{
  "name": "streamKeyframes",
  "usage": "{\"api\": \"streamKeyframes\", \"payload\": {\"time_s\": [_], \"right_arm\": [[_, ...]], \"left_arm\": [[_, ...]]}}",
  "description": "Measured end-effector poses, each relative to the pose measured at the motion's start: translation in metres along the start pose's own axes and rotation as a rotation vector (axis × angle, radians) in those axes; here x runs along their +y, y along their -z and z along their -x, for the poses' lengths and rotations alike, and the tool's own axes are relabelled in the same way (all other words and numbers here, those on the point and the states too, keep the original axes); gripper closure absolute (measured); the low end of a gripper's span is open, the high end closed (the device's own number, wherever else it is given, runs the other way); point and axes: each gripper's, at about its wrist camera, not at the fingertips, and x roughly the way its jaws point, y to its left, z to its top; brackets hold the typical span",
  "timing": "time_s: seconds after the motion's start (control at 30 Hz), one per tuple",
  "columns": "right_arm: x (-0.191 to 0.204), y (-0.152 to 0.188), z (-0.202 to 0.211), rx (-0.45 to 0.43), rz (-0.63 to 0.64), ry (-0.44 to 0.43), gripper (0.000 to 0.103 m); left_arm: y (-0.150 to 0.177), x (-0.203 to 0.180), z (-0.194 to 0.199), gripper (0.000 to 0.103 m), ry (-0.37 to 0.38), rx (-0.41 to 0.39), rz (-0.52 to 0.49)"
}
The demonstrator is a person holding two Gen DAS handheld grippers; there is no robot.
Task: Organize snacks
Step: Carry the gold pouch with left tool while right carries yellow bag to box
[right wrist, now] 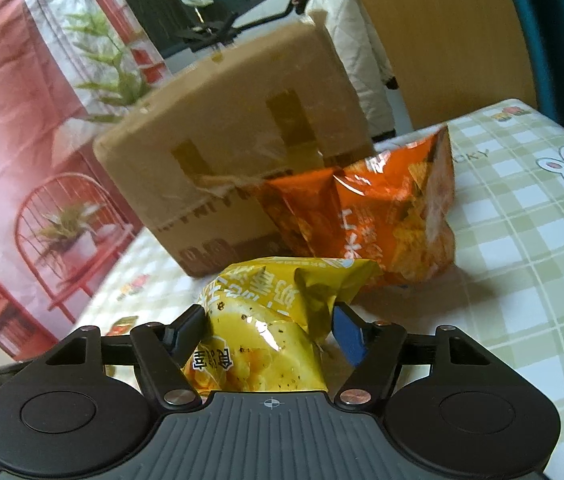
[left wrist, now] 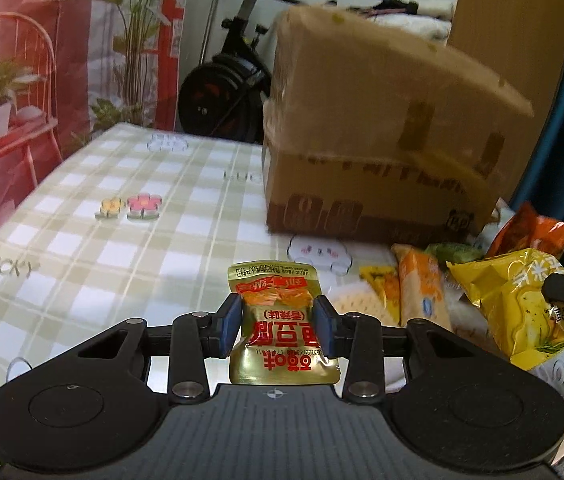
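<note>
My left gripper [left wrist: 278,322] is shut on a small gold snack packet [left wrist: 282,344] with red print, held just above the checked tablecloth [left wrist: 82,232]. My right gripper [right wrist: 270,332] is shut on a yellow chip bag [right wrist: 266,336]; that bag also shows in the left wrist view [left wrist: 522,304]. A large cardboard box [left wrist: 382,140] stands on the table ahead of both grippers; it also shows in the right wrist view [right wrist: 234,152]. An orange chip bag [right wrist: 382,208] leans against the box.
Several loose snack packets [left wrist: 418,284] lie on the table right of the left gripper, below the box. A red chair backdrop [left wrist: 10,80] hangs at the left. An exercise bike [left wrist: 226,80] stands behind the table.
</note>
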Motion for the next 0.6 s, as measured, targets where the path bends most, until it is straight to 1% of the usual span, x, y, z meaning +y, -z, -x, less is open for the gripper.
{"api": "streamKeyframes", "payload": {"time_s": [0.13,0.27,0.4,0.6], "right_arm": [[0.014,-0.015,0.010,-0.046,0.037,-0.049,0.038],[0.025,-0.039,0.018,-0.107,0.065,-0.080,0.038],[0.031,-0.073,0.026,-0.173,0.078,-0.112,0.038],[0.040,-0.137,0.029,-0.312,0.144,-0.116,0.038]], "left_arm": [[-0.015,0.002,0.010,0.062,0.015,-0.061,0.001],[-0.033,0.005,0.018,0.062,0.016,-0.116,0.005],[-0.059,0.004,0.026,0.062,0.023,-0.182,-0.008],[-0.113,-0.010,0.026,0.062,0.049,-0.284,-0.048]]}}
